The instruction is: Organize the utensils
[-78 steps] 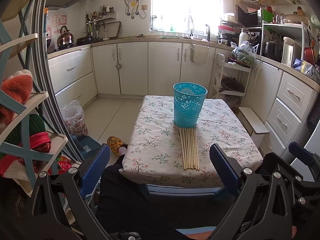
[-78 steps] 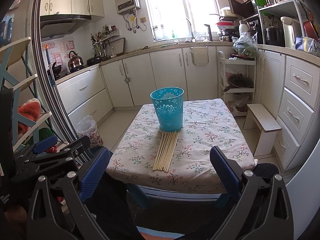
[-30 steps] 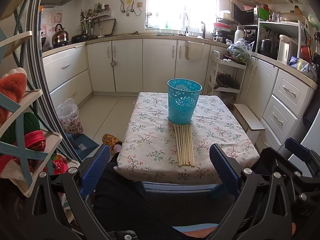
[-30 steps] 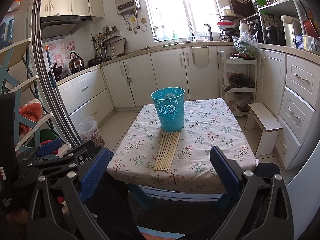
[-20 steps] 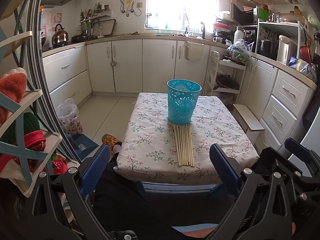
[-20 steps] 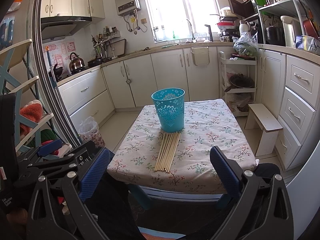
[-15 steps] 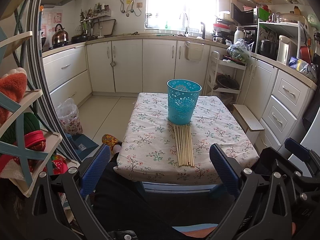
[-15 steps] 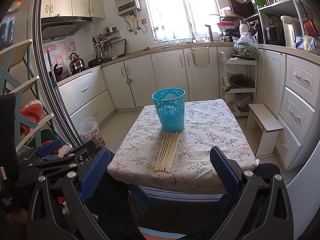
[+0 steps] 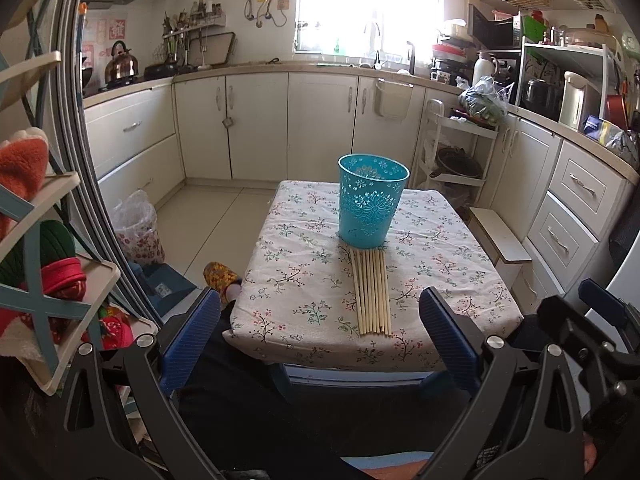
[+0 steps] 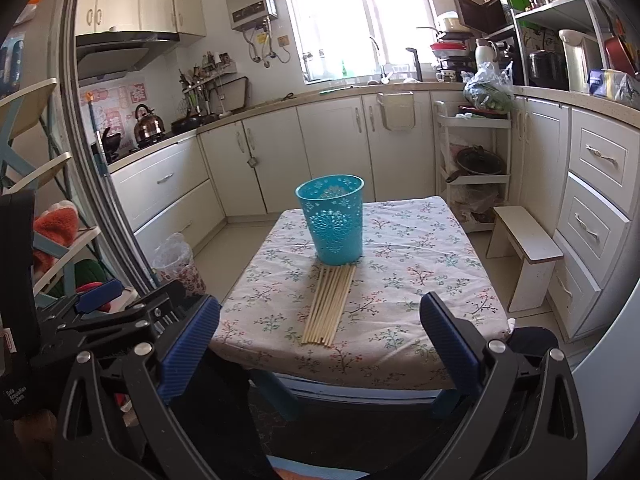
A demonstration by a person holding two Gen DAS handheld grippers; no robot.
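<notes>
While untouched, chopsticks beside bin

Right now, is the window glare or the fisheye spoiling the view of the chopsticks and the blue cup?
Left wrist view: window blown out, chopsticks and blue cup sharp. Right wrist view: same glare up top, cabinets bowed at the edges, table centre evenly lit.

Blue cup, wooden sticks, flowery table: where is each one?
teal perforated cup (image 9: 370, 216), left wrist view, front wall.
bamboo chopsticks (image 9: 373, 292), left wrist view, mid-bundle.
floral tablecloth (image 10: 404, 280), right wrist view, bare right side.
</notes>
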